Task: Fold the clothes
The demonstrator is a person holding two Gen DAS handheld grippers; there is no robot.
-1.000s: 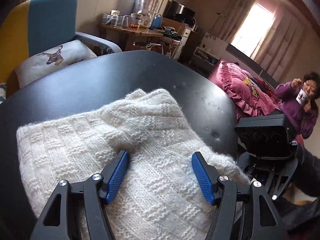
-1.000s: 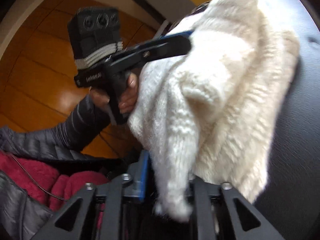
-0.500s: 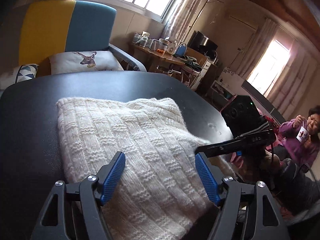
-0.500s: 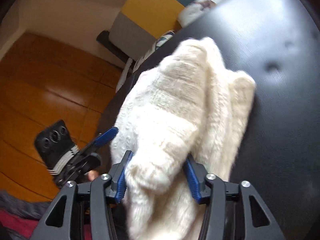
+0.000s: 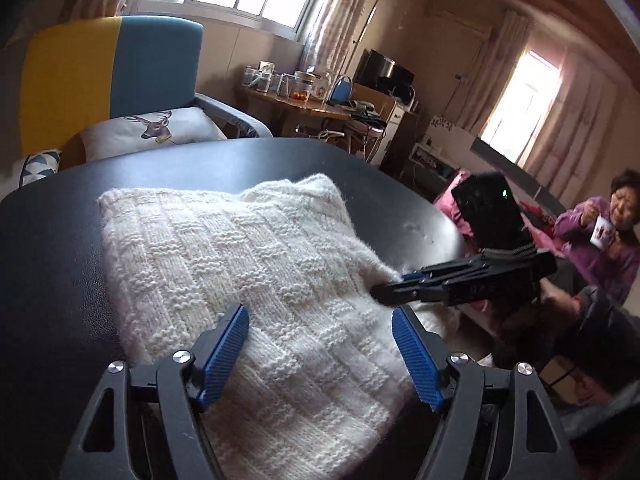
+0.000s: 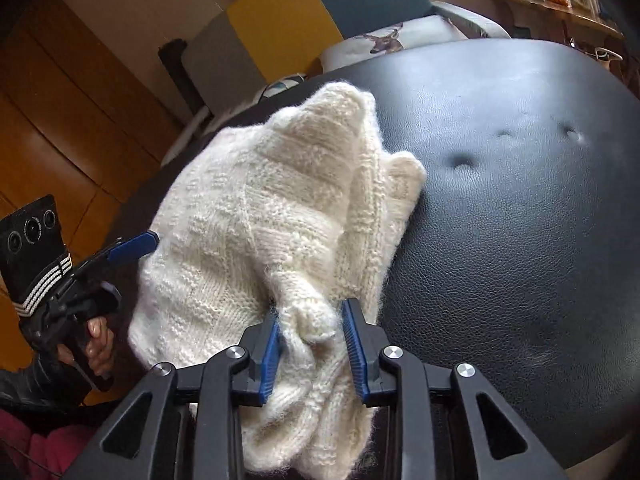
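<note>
A cream knitted sweater (image 5: 256, 264) lies folded on the black leather table (image 5: 60, 280); it also shows in the right wrist view (image 6: 256, 216). My left gripper (image 5: 320, 344) is open just above the sweater's near edge, holding nothing. My right gripper (image 6: 310, 344) has a bunched corner of the sweater between its blue pads (image 6: 352, 344), with the jaws part open. In the left wrist view the right gripper (image 5: 396, 286) reaches in at the sweater's right edge. In the right wrist view the left gripper (image 6: 136, 246) sits at the sweater's left edge.
A yellow and blue armchair (image 5: 108, 80) with a deer cushion (image 5: 152, 132) stands behind the table. A cluttered wooden desk (image 5: 312, 108) is at the back. A person in purple (image 5: 600, 240) sits at the right. The table's right half (image 6: 520, 200) is bare leather.
The sweater has been laid down flat on the table. My right gripper lowered its hanging end and its jaws widened. My left gripper drew back to the near edge, still open.
</note>
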